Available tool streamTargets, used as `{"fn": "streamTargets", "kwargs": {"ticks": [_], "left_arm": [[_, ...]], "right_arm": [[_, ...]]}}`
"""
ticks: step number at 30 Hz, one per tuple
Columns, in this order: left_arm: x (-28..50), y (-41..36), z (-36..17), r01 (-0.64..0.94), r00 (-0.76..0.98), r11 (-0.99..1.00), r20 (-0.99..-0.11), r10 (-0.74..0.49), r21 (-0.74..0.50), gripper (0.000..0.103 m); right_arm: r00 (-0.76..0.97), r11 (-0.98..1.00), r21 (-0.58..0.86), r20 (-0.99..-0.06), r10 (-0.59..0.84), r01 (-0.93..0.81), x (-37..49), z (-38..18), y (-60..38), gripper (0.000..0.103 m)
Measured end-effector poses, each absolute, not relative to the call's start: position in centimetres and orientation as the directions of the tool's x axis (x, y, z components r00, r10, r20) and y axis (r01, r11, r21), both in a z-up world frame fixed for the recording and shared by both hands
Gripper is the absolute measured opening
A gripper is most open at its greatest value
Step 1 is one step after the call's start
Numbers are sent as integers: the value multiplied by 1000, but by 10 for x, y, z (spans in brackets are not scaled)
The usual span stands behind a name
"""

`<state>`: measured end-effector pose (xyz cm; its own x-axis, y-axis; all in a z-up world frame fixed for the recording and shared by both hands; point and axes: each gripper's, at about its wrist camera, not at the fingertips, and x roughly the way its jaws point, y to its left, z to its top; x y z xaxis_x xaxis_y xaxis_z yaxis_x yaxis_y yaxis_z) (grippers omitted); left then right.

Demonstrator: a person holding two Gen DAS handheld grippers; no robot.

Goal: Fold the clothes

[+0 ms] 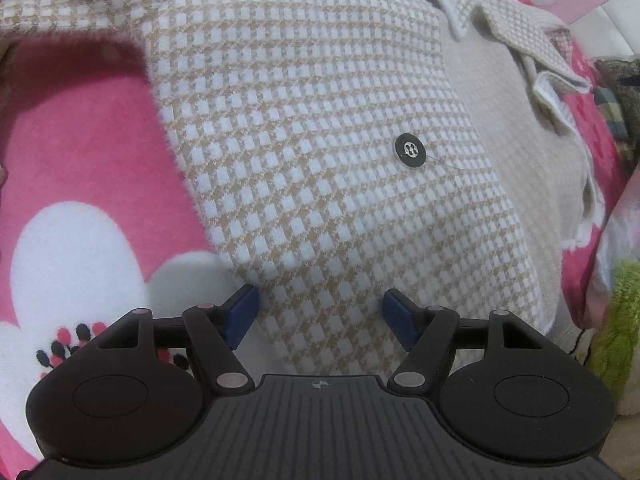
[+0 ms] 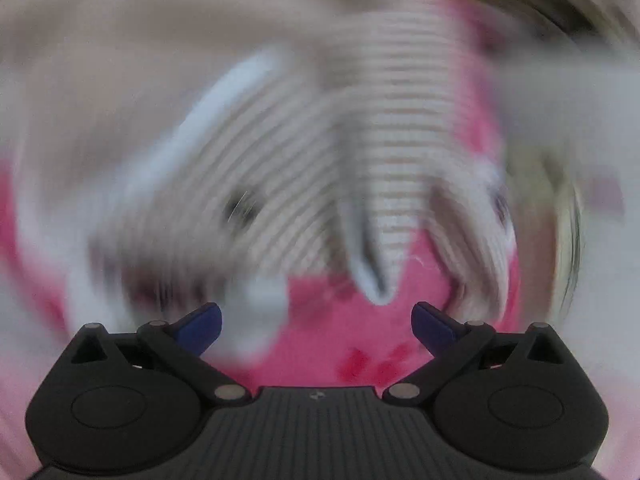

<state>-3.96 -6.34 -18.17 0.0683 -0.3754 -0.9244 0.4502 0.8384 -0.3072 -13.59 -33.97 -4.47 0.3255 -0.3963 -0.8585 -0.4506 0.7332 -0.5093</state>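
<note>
Surroundings: a pink fleece blanket (image 1: 80,128) with a white flower print is lying under your work, its dark and red stamen dots showing just left of your left gripper (image 1: 318,312). At the far right edge, a bright green fuzzy item (image 1: 618,320) and a dark plaid cloth (image 1: 616,100) are sitting beside the blanket; neither is touching the garment's front panel. Nothing is lying between your left jaws and the fabric.

Task item: the checked jacket (image 1: 320,140) is lying spread on the blanket, filling the centre of the left wrist view. Its weave is showing tan and white checks, with a plain beige inner panel to the right, a white-edged collar (image 1: 520,28) folding over at the top right, and one black four-hole button (image 1: 410,148) trailing a loose thread.

Jaws: your left gripper is pointing steeply down over the jacket's lower part, its blue pads standing apart and clamping nothing. Your right gripper (image 2: 316,324) is also standing open and empty above pink blanket; its view is heavily motion-blurred, showing the checked fabric only as streaks just ahead of the fingertips.

No readable writing or brand is showing.
</note>
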Motion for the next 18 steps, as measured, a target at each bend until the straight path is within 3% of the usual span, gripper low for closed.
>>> {"fn": "streamTargets", "kwargs": {"ticks": [1, 2, 3, 5, 10, 12, 16, 17, 18], "left_arm": [[-40, -63, -181, 451, 68, 838, -924, -375, -307, 70], [-40, -62, -180, 451, 68, 839, -925, -374, -306, 70], [-39, -61, -179, 448, 69, 840, -925, -374, -306, 70], [-40, -62, -179, 448, 69, 841, -926, -372, -304, 70], [-41, -65, -182, 446, 62, 843, -929, -364, -301, 72], [-41, -66, -183, 441, 59, 846, -931, -360, -300, 72], [-40, -65, -184, 430, 57, 852, -933, -355, -298, 73], [-39, -65, -185, 424, 55, 854, -933, -355, -300, 73], [-38, -65, -186, 419, 53, 856, -933, -355, -302, 73]], "right_arm": [[341, 869, -414, -886, -316, -271, -133, -28, -350, 103], [346, 976, -207, -922, -173, -63, -137, -15, -366, 103], [336, 997, -4, -941, -28, 71, -145, -15, -378, 103], [318, 936, 258, -932, 175, 240, -165, -33, -386, 103], [256, 627, 414, -908, 331, 660, -218, -115, -386, 100], [300, 520, 468, -876, 377, 714, -226, -140, -382, 98], [357, 545, 472, -882, 308, 694, -218, -158, -357, 100], [364, 565, 455, -890, 274, 688, -215, -157, -352, 90], [355, 601, 420, -906, 231, 680, -212, -153, -346, 70]]}}
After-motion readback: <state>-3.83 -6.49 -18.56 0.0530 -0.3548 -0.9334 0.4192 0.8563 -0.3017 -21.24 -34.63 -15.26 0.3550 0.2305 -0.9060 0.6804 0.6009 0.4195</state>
